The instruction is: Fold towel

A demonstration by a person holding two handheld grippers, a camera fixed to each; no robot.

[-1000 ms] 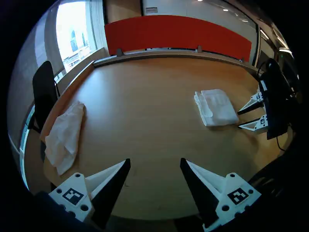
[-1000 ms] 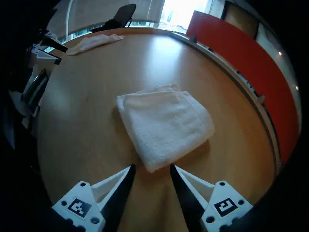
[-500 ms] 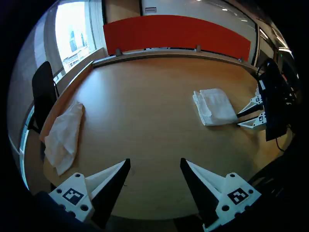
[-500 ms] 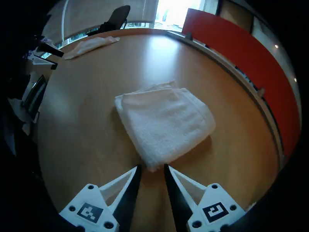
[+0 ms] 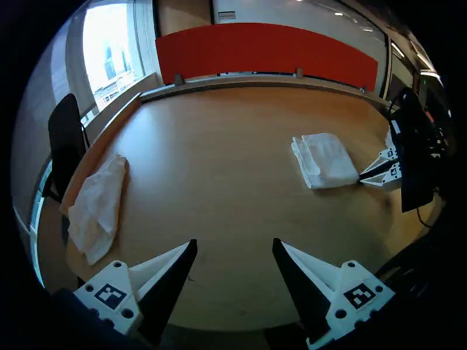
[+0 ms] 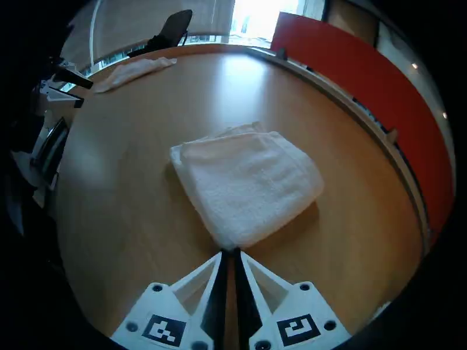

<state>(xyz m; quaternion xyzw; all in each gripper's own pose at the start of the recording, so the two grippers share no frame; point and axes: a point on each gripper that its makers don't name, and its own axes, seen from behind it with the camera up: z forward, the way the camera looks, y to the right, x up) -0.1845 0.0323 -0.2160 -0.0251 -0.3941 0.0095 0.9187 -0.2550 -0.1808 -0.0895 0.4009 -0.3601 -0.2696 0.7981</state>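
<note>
Towel [image 6: 248, 184] lies folded into a thick pad on the wooden table [image 5: 222, 151], toward its right edge. The right gripper [image 6: 230, 259] has drawn its jaws almost together at the pad's near corner within the last second; whether cloth is caught between them I cannot tell. Folding looks done, so this is probably a last adjustment. The left gripper [image 5: 233, 251] hangs at the near edge, jaws wide apart, and a crumpled cloth [image 5: 96, 210] lies by the left edge.

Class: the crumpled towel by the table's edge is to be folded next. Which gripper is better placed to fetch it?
Left. The left gripper is open, with the crumpled towel close by. The right gripper is shut at the folded towel, far across the table.
</note>
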